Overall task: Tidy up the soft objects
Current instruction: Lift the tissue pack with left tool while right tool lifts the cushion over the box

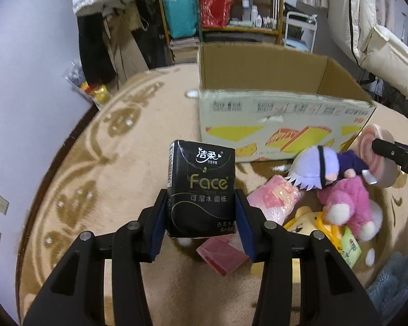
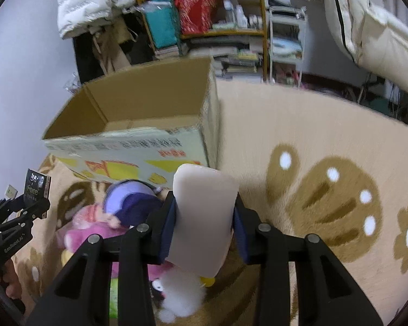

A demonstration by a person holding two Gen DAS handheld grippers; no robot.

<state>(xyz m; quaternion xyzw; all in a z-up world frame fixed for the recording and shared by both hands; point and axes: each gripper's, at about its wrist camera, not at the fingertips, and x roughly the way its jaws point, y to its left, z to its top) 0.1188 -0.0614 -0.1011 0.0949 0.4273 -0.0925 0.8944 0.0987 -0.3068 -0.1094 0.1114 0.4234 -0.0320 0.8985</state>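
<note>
Closest to the left wrist camera, the left hand-held gripper (image 1: 201,212) clamps a black pack of facial tissues (image 1: 201,187) upright between its blue-padded fingers (image 1: 242,225), lifted above a tan patterned carpet (image 1: 95,179). Farther off and to the right stands an open cardboard box (image 1: 272,125), its near wall printed with yellow shapes.

Between gripper and box, low on the right, lies a heap of soft toys: a doll with a lavender head and purple body (image 1: 323,168), a pink plush animal (image 1: 348,206), a yellow plush (image 1: 307,222), a pink wrapped packet (image 1: 274,201) and a red tissue pack (image 1: 221,255).

From the right wrist camera, the right hand-held gripper (image 2: 204,225) holds a pale, spongy round cushion (image 2: 204,217) edge-on; the left view shows its face as a pink spiral (image 1: 372,152). It hangs over the toy heap, just near of the box's right corner (image 2: 206,141).

Both items appear headed for the box. The tissue pack is gripped only near its lower end, so it could tip or slide out if tilted. The cushion compresses easily and might squeeze free, or catch on the box rim and drop outside.
</note>
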